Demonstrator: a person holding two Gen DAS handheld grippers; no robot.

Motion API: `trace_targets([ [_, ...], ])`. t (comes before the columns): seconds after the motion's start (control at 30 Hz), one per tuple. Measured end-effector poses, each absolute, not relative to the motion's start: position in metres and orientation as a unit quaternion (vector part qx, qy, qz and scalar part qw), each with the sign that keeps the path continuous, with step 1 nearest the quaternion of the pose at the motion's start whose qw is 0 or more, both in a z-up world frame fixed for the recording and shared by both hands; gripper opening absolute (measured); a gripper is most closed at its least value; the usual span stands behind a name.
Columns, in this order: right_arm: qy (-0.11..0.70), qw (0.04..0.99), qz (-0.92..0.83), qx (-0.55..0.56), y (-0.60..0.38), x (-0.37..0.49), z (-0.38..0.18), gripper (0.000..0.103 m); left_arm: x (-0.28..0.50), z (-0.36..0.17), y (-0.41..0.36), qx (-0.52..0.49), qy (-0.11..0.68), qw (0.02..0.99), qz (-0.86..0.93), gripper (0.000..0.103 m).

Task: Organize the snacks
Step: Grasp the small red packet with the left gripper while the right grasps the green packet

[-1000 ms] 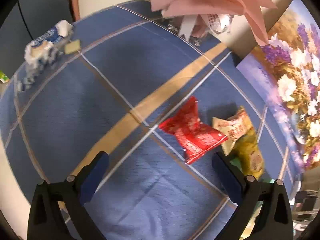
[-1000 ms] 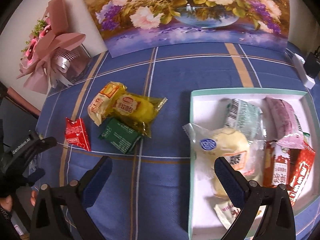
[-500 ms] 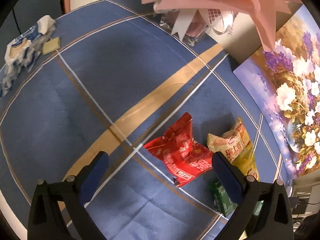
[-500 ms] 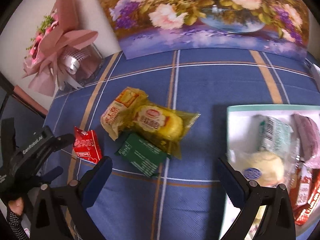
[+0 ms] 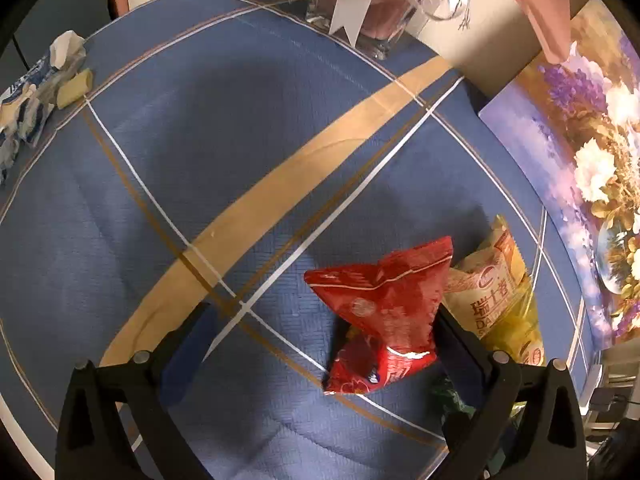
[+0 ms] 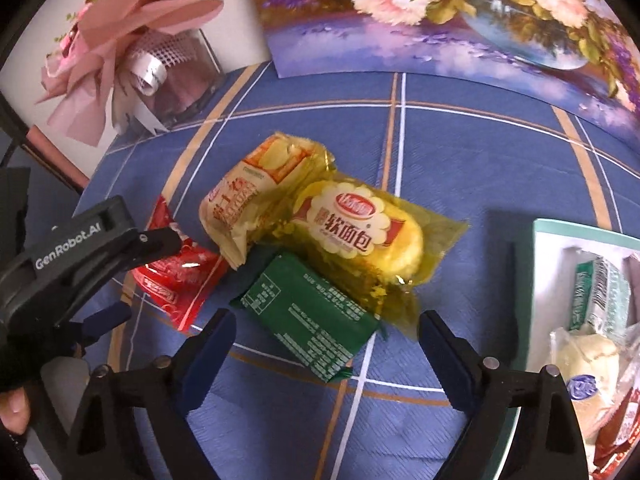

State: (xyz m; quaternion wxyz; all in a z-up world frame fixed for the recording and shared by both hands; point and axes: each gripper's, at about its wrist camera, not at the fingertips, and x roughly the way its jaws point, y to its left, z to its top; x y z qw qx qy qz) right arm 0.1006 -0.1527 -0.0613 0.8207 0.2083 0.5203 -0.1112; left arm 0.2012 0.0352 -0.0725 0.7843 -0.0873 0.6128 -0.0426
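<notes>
A red snack packet (image 5: pixel 384 312) lies on the blue checked cloth, between the fingers of my left gripper (image 5: pixel 324 350), close to the right finger; the jaws stand open around it. In the right wrist view the same red packet (image 6: pixel 176 276) sits under the left gripper (image 6: pixel 152 276). My right gripper (image 6: pixel 326 346) hangs over a green packet (image 6: pixel 312 320). Its jaws are closing with the packet between them, and the pads are not touching it. A yellow bread packet (image 6: pixel 360 232) and a cream-orange packet (image 6: pixel 248 192) lie against the green one.
A white tray with a teal rim (image 6: pixel 538 288) holds several snacks at the right. A pink bouquet in a glass vase (image 6: pixel 160 60) and a flower painting (image 6: pixel 440 20) stand at the back. A crumpled blue-white wrapper (image 5: pixel 32 100) lies far left.
Both grippers have sunk toward the cloth. The left one closed in on the red packet. The right one swung left from the tray to the pile, and its jaws have narrowed.
</notes>
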Motion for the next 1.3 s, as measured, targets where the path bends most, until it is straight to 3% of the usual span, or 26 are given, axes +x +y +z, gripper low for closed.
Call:
trace_targets([
  [0.43,0.536,0.821,-0.127,0.153,-0.132,0.131,-0.081,0.090,0.205,-0.078,0.027,-0.057,0.616,0.785,-0.023,0.102],
  [0.6,0.530,0.826,-0.134,0.139,-0.125,0.133,-0.081,0.075,0.203,-0.074,0.023,-0.046,0.612,0.789,-0.022,0.095],
  [0.67,0.527,0.827,-0.135,0.143,-0.127,0.132,-0.080,0.063,0.203,-0.072,0.023,-0.045,0.611,0.790,-0.022,0.090],
  [0.8,0.521,0.829,-0.137,0.150,-0.130,0.129,-0.080,0.054,0.202,-0.072,0.020,-0.041,0.611,0.790,-0.022,0.089],
  [1.0,0.521,0.825,-0.140,0.167,-0.136,0.115,-0.078,0.046,0.193,-0.066,0.013,-0.041,0.607,0.793,-0.031,0.071],
  [1.17,0.523,0.821,-0.147,0.174,-0.137,0.104,-0.077,0.044,0.185,-0.059,0.008,-0.033,0.603,0.796,-0.039,0.048],
  [1.3,0.528,0.815,-0.151,0.184,-0.138,0.097,-0.076,0.044,0.179,-0.058,0.009,-0.030,0.605,0.795,-0.034,0.046],
])
